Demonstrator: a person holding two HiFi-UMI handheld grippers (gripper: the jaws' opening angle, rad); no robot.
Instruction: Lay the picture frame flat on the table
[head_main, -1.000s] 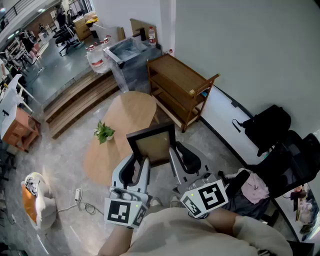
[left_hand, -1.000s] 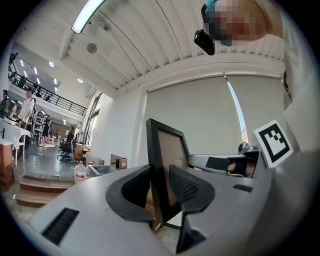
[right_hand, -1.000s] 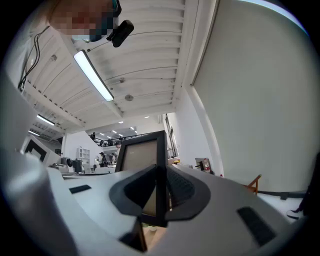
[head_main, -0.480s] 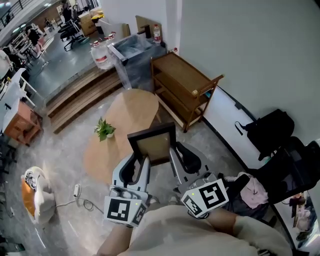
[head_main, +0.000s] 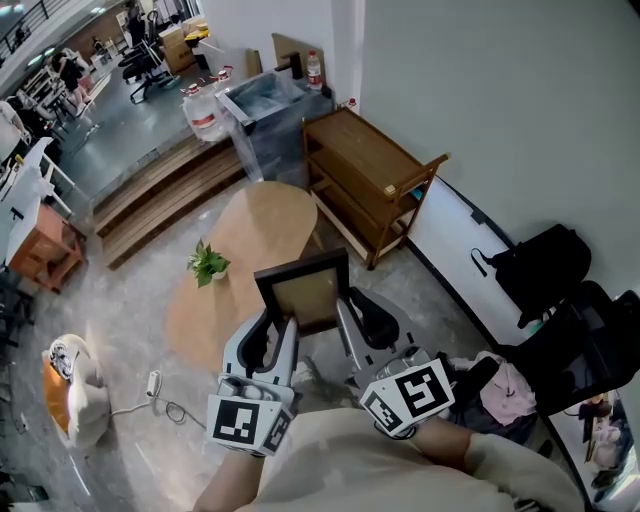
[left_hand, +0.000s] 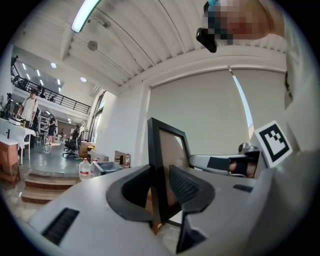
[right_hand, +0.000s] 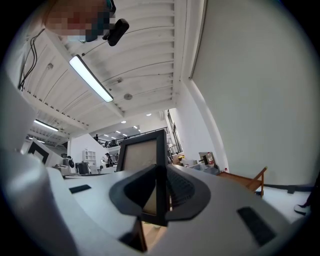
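Both pairs of jaws are clamped on the frame (head_main: 303, 290). The left gripper (head_main: 278, 326) pinches its left edge and the right gripper (head_main: 352, 306) its right edge, and each gripper view shows the dark moulding squeezed tight between the jaws. Over the last second almost nothing has moved. We still hold the frame at the same spot in the lower middle of the head view, upright, its brown panel facing us, by the lower right end of the oval worktop (head_main: 255, 225). Only the surroundings have slid a little in the picture. We judge that the laying-down has not begun: the frame has yet to be carried over bare wood, clear of the plant (head_main: 207, 265) at left of centre, and tipped flat. Whether its bottom edge rests on anything, we cannot tell.
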